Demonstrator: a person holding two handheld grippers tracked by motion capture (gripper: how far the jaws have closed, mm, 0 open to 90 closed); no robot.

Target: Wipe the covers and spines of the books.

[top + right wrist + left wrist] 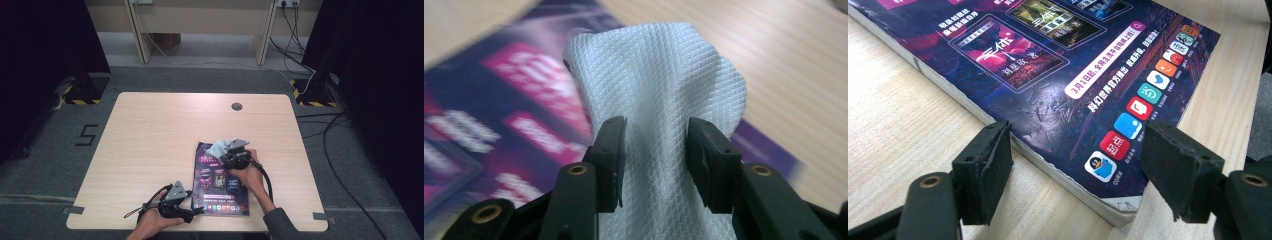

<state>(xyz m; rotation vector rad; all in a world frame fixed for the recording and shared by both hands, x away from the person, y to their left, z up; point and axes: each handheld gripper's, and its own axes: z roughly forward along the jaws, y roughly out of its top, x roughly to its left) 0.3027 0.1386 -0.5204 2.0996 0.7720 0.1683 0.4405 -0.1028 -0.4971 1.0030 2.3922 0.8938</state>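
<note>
A thick magazine with a purple cover [220, 180] lies flat on the wooden table [150, 130], near its front edge. My left gripper [194, 210] lies low at the magazine's near left corner. In the left gripper view its jaws [1075, 129] straddle that corner of the magazine [1048, 75], one pad against each edge. My right gripper [224, 151] is over the magazine's far end, shut on a white quilted cloth [217, 148]. The right gripper view shows the cloth [659, 75] bunched between the gripper's pads [656, 122], hanging over the blurred cover [499, 125].
A round cable hole [237, 106] sits near the table's far edge. Black cables [340, 150] trail over the grey floor to the right. A pale desk frame [200, 25] stands behind the table, and dark curtains hang at both sides.
</note>
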